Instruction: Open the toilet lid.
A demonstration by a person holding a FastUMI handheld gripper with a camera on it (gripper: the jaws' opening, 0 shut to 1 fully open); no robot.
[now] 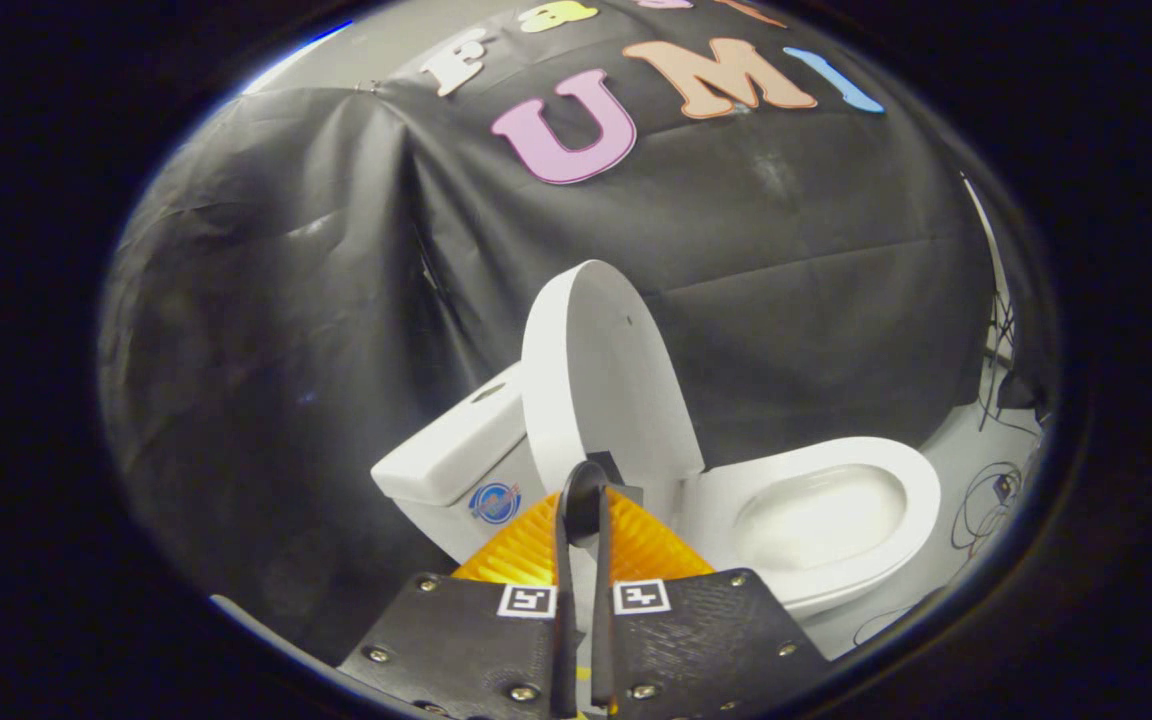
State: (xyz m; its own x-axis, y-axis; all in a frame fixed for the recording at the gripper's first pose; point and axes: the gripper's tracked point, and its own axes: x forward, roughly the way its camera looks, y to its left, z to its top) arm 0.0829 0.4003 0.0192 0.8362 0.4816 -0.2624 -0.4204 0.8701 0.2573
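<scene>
claw (584, 500) nearly closed, empty | lid (608, 380) upright | tank (456, 450) half hidden

Black cloth wall (336, 280) behind; loose cables (986, 500) on the pale floor (946, 450) beside it.

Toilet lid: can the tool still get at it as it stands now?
Probably yes. The toilet lid stands upright against the tank, just beyond the tool, whose fingers are nearly closed with nothing between them. Nothing blocks the way.

Glossy smooth toilet lid (608, 380); matt creased cloth wall (316, 260).
</scene>
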